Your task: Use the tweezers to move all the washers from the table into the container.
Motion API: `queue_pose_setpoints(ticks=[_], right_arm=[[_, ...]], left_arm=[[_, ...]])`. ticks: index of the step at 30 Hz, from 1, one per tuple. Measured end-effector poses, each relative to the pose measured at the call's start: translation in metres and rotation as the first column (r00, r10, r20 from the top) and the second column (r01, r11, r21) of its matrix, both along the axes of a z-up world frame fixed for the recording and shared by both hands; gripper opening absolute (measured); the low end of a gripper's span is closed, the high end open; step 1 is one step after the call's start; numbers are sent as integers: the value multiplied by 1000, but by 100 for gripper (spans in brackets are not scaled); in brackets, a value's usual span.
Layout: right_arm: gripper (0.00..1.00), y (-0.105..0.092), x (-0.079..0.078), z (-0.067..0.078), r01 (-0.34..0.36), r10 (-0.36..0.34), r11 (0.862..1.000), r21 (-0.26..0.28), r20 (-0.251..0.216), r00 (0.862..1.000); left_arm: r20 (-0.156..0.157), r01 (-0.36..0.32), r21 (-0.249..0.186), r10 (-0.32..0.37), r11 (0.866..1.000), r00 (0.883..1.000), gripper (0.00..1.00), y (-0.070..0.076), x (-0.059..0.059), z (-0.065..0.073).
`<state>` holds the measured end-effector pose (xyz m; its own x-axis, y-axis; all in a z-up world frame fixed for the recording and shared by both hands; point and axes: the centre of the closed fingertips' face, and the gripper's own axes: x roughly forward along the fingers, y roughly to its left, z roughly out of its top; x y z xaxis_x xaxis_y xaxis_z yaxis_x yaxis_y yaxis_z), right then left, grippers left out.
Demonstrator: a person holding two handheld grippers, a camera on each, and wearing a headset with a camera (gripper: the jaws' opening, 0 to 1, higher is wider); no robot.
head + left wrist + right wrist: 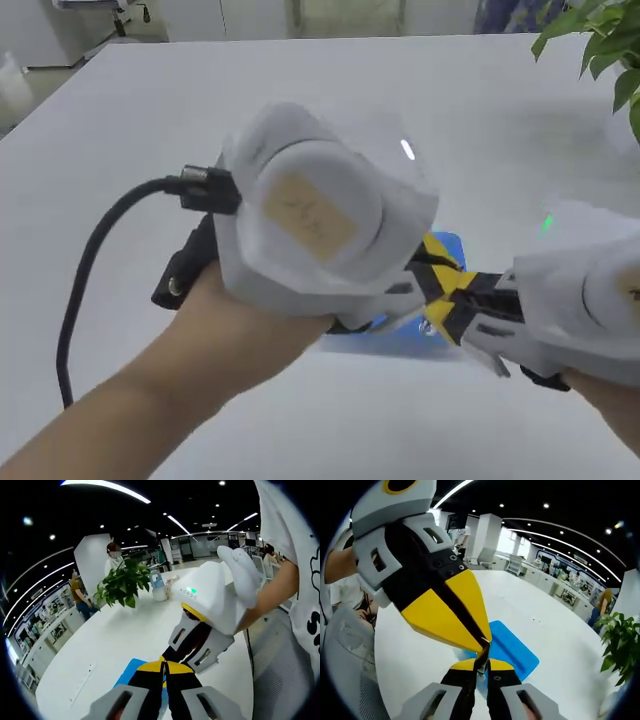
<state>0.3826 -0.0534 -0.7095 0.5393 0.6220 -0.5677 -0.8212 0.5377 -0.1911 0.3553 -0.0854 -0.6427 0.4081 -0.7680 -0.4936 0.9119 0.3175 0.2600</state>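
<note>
Left claw [164, 665], right claw [481, 663]: closed, tip-to-tip

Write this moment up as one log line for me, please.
left claw: closed | right claw: closed | position: tip to tip above blue mat | surface: white table

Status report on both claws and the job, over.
Left claw shut, right claw shut, tips meeting above flat blue mat. Anything pinched: cannot tell. Green potted plant stands aside.
</note>
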Motion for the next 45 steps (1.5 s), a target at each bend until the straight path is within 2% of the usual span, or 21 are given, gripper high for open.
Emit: queue_pose_setpoints(ticks=[4, 10, 15, 18, 23, 27, 35, 37, 40, 45], right_arm=[[3, 3, 17, 5, 0, 0, 1000, -1, 32, 999], [3, 4, 34, -3, 6, -6, 1000, -11, 39, 999], [3, 3, 48, -15, 21, -20, 1000, -23, 32, 999], [3, 0, 55, -31, 24, -24, 999, -45, 12, 1000], [3, -1, 58, -48, 34, -36, 998, -53, -28, 999], [3, -1, 57, -58, 38, -41, 998, -59, -56, 998], [3, 1, 54, -69, 37, -42, 997, -61, -88, 995], [4, 2, 53, -68, 27, -31, 999, -47, -86, 996], [4, 2, 51, -67, 23, -27, 998, -53, -83, 996], [5, 1, 41, -56, 14, -16, 998, -67, -33, 999]], left_arm=[[28, -24, 2, 24, 1000, 999, 0, 1, 15, 3], [24, -43, 10, 43, 999, 999, 0, 3, 33, -5], [5, -61, 14, 61, 998, 998, 0, 2, 48, -17], [-8, -68, 40, 68, 997, 998, 0, 2, 55, -32], [-52, -85, 46, 87, 995, 995, 0, 3, 62, -50], [-80, -92, 40, 95, 995, 992, 0, 4, 63, -58], [-91, -88, 65, 94, 994, 991, 0, 6, 62, -68], [-94, -87, 62, 93, 994, 991, 0, 6, 61, -67], [-93, -83, 70, 90, 994, 992, 0, 7, 58, -66], [-77, -65, 63, 70, 996, 995, 0, 9, 46, -55]])
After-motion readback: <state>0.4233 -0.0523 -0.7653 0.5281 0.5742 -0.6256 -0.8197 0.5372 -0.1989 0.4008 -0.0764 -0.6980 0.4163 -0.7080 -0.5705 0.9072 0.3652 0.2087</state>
